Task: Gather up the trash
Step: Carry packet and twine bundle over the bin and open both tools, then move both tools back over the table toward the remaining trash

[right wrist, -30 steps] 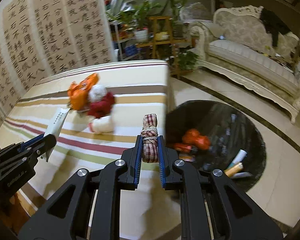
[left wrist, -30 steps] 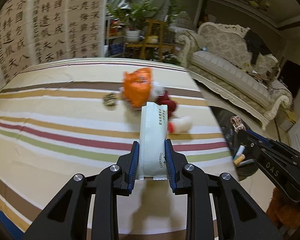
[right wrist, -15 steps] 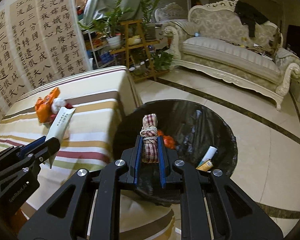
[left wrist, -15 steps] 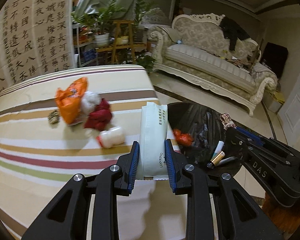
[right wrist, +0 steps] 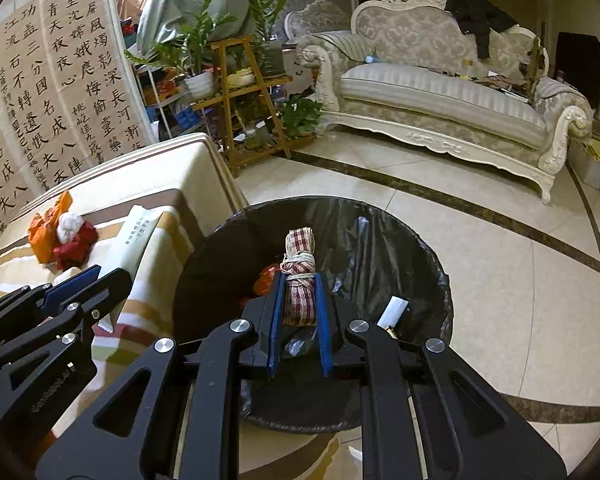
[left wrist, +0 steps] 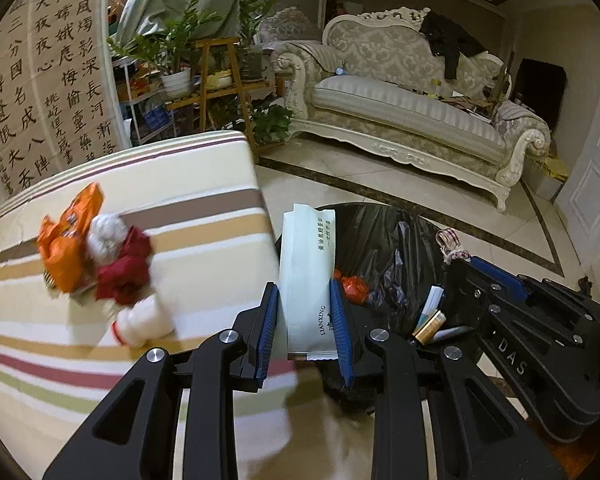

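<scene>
My left gripper (left wrist: 305, 308) is shut on a white sachet (left wrist: 308, 276) and holds it upright at the table's right edge, beside the black-lined trash bin (left wrist: 384, 240). My right gripper (right wrist: 298, 300) is shut on a red-checked cloth bundle tied with string (right wrist: 299, 276) and holds it over the open bin (right wrist: 380, 236). The bundle also shows in the left wrist view (left wrist: 452, 246). An orange wrapper (left wrist: 66, 244), a white wad (left wrist: 106, 234), a red crumpled piece (left wrist: 124, 272) and a small white bottle (left wrist: 144, 322) lie on the striped tablecloth (left wrist: 40, 360).
The bin holds a red wrapper (left wrist: 354, 286), small tubes (left wrist: 430, 320) and a white slip (right wrist: 394, 310). An ornate sofa (left wrist: 412, 116) stands across the tiled floor (right wrist: 520, 280). A wooden plant stand (right wrist: 244, 92) and a calligraphy wall (left wrist: 28, 92) are behind the table.
Both grippers have swung right, off the table toward the bin. The right gripper with the bundle now hangs over the bin; the left one with the sachet has reached the table's right edge.
</scene>
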Tool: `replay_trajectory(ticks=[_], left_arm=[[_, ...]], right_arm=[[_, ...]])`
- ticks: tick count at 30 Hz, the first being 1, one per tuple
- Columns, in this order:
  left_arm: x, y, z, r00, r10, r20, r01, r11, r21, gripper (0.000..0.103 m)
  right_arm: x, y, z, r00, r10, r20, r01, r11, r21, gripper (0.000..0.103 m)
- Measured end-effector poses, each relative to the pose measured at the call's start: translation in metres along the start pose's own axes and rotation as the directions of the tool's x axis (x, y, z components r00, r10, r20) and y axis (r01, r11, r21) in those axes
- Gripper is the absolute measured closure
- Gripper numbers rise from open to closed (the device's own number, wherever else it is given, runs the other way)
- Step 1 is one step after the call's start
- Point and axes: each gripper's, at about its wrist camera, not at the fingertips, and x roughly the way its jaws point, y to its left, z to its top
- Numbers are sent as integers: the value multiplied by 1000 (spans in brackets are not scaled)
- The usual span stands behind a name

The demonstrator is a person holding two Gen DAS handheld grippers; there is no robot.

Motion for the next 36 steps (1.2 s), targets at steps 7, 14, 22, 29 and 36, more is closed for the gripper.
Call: replay_trajectory(ticks=[7, 14, 22, 29, 36], left_arm=[[20, -10, 7, 1000, 4, -28, -3, 1000, 21, 73], [24, -9, 6, 999, 9, -46, -8, 1000, 9, 55], [12, 2, 5, 999, 20, -30, -21, 999, -29, 38], [-7, 24, -4, 999, 44, -26, -46, 996, -76, 37], [-28, 56, -17, 995, 94, -18, -95, 987, -131, 36]], right_arm=[[19, -14, 2, 1000, -12, -17, 12, 1000, 26, 87], [24, -22, -1, 999, -23, -25, 24, 998, 51, 72], [17, -20, -1, 999, -29, -14, 29, 998, 55, 62], [11, -6, -3, 1000, 3, -15, -2, 999, 36, 55], [7, 25, -4, 998, 52, -20, -52, 998, -16, 54]])
